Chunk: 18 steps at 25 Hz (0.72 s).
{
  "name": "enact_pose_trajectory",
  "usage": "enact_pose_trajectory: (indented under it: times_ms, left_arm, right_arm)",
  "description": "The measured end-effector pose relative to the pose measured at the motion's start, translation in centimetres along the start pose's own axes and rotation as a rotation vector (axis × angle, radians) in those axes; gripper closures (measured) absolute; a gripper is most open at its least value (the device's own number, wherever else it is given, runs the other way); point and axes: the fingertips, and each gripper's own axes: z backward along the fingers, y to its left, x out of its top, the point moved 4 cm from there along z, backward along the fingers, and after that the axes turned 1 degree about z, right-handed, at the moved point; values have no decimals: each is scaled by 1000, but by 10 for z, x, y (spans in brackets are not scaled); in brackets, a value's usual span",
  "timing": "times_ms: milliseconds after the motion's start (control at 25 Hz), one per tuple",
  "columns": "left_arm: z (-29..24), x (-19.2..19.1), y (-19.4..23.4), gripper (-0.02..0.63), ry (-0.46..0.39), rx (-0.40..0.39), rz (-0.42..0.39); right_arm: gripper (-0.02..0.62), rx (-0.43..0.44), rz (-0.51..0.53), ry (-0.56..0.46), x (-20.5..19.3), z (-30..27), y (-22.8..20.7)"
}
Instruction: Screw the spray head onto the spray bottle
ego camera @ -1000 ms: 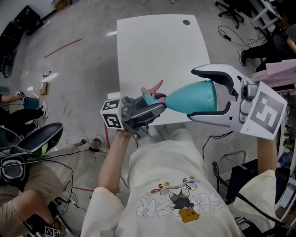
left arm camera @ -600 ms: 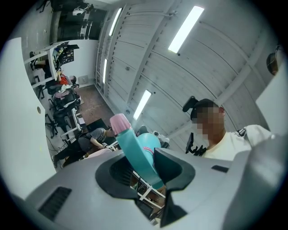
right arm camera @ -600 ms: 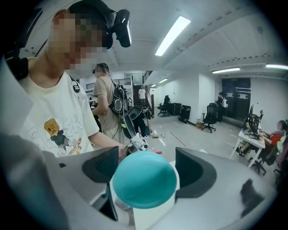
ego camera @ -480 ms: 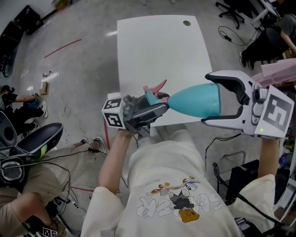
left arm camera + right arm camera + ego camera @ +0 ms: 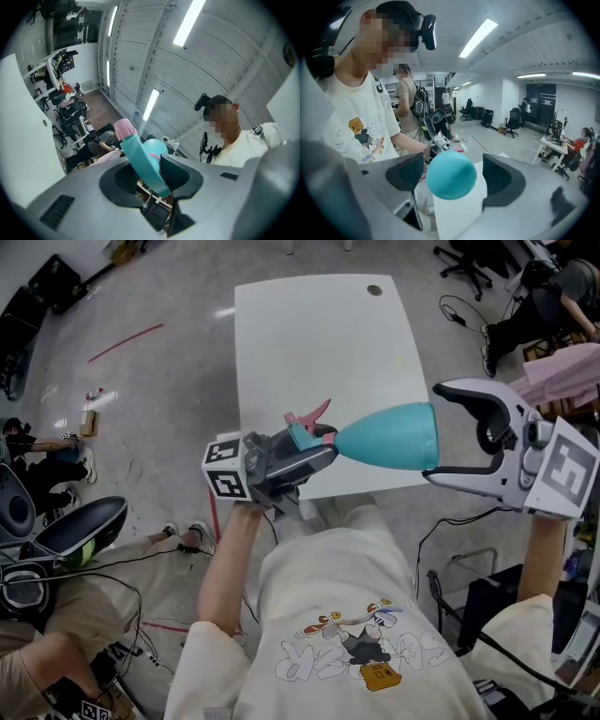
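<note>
- Head view: the bottle (image 5: 389, 437) hangs in the air over the near edge of the table (image 5: 319, 334). Its long axis runs left to right, with the neck to the left in the spray head (image 5: 305, 432) and the wide base to the right. The left gripper (image 5: 319, 451) is clamped on the head. The right gripper (image 5: 442, 432) stands wide, its jaw tips level with the base, one above and one below.
- Left gripper view: the teal head sits pinched between the jaws, its pink tip pointing away, and the bottle's shoulder shows just behind it.
- Right gripper view: the bottle's round base faces straight in between the jaws, with a gap on each side, so nothing is gripped. I'd guess the right gripper, being nearer the base, must close there for another turn.
</note>
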Motion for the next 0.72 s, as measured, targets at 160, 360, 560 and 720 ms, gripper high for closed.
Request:
enact_pose_trajectory:
  times_ms: [160,360,560,720]
  left_arm:
    - [-6,5,-9,468,39,17,-56]
    - [-15,8,-12,468,73,37,-82]
    - [-14,10,-10,468,85,50,-90]
    - [-15,10,-11,468,109,61,-110]
  right_arm:
    - [216,69,-125,-64,-21,2,-3]
    - [216,99,-204,-68,-31,1,-4]
    - [216,106,-222,-40,-39,-3,-7]
    - [216,94,-207,-54,-38,-3,-7]
